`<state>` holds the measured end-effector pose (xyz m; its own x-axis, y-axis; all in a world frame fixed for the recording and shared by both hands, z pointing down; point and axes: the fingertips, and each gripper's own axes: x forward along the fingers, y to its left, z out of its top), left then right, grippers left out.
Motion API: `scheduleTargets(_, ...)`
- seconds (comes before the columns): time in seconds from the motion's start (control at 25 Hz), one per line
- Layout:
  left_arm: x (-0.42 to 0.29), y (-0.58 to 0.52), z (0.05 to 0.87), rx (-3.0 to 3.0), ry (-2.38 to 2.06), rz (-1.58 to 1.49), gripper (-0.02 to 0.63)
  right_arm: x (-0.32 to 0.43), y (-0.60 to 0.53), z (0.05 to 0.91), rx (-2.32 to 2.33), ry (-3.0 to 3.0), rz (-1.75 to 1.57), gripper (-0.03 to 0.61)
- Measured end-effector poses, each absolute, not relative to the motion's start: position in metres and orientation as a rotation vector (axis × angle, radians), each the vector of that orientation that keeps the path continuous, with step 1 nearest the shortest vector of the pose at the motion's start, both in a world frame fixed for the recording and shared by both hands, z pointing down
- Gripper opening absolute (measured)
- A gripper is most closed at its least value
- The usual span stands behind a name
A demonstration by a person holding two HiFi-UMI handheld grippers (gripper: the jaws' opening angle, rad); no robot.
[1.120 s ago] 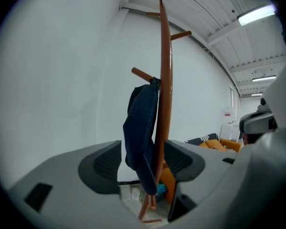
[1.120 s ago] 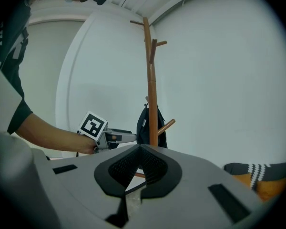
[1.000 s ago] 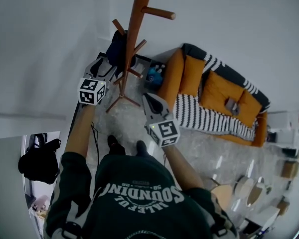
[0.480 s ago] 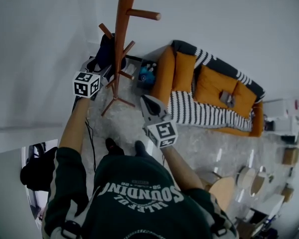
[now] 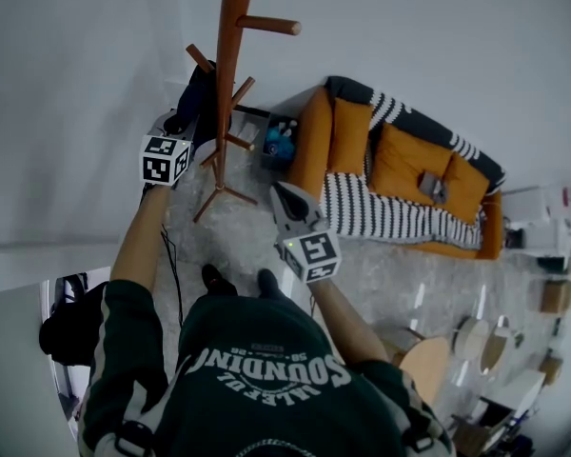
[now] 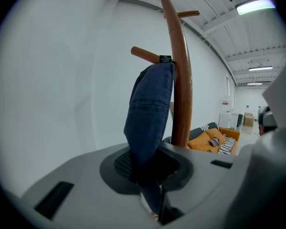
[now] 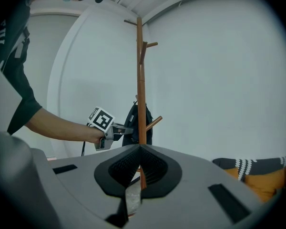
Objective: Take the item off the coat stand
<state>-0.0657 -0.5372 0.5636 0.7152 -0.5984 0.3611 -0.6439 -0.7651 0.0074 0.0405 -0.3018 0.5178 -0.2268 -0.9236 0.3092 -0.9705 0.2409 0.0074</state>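
Blue cloth item [image 6: 150, 104]: hangs from a wooden peg [image 6: 144, 55] low on the coat stand [image 5: 226, 74], right against the pole; its lower end drops down between the left jaws
Left gripper [image 5: 175, 125]: up at the stand's low pegs; its jaws are closing on the blue cloth – the pads squeeze it from both sides
Right gripper [image 5: 283, 193]: held back from the stand, out past its feet; jaws pressed together at the tips – nothing in them
Coat stand: stands upright on the floor by the white wall; an orange sofa [image 5: 400, 174] is off to its right
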Motion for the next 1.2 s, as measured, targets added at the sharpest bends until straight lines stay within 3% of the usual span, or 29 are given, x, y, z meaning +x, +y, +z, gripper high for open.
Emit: scheduleTargets(1.2,-0.131,-0.582,0.494,2.606,-1.29,0.406,0.04,0.061,-0.292,0.505,1.856,-2.294,0.283,-0.002)
